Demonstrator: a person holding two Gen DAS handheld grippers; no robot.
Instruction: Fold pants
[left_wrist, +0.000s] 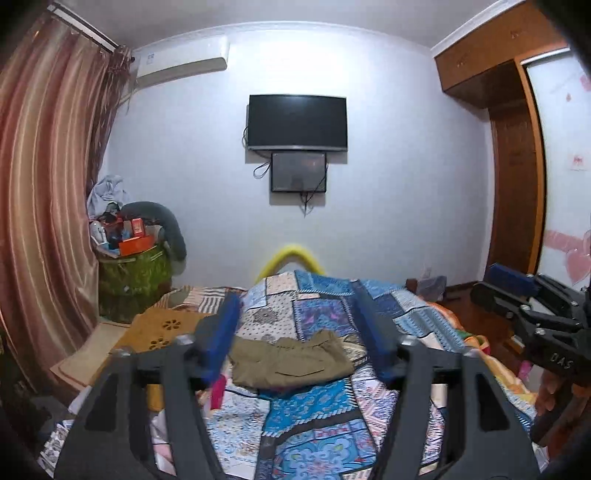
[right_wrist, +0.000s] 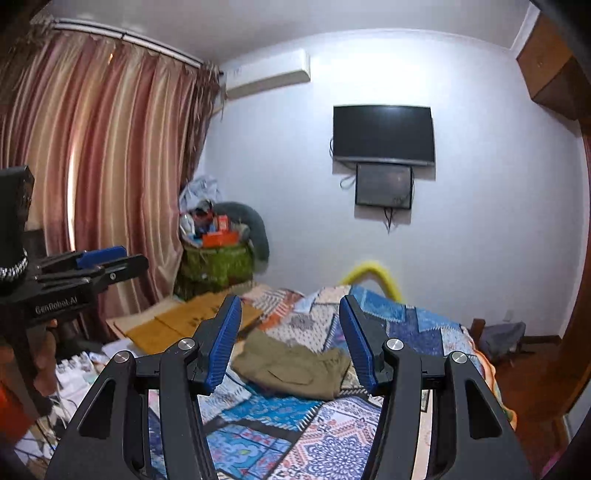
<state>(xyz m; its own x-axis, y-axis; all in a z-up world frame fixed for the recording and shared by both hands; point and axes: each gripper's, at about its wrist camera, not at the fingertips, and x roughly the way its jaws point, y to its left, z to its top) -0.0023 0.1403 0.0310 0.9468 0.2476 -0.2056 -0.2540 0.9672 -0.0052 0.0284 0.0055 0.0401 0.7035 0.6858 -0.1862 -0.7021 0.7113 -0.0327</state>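
1. The left gripper, a black two-finger tool with blue ribbed pads, stands with its jaws spread wide and nothing between them; it hangs above the bed, clear of the cloth; its left pad is blurred in its own view.
2. The right gripper, of the same black frame and blue pads, likewise has its jaws wide apart and holds nothing; it hovers over the bed beside the left one; each tool shows at the edge of the other's view, and from there both read as spread.
3. The olive-green cotton pants lie bunched into a compact, roughly folded bundle on the bed, framed between the fingers in both views; a flapped side pocket faces up; neither gripper touches them.
4. The blue, white and orange patchwork quilt covers the bed beneath the pants and rises into a hump behind them; a yellow foam tube arches over the far end.
5. Flat brown cardboard sheets lie left of the bed; behind them a green patterned hamper stands heaped with boxes and clothes, near the striped pink curtain.
6. On the white wall ahead hangs a black flat television, with a smaller dark screen just below it; a white air conditioner sits high to the left; a brown wooden wardrobe stands at the right.
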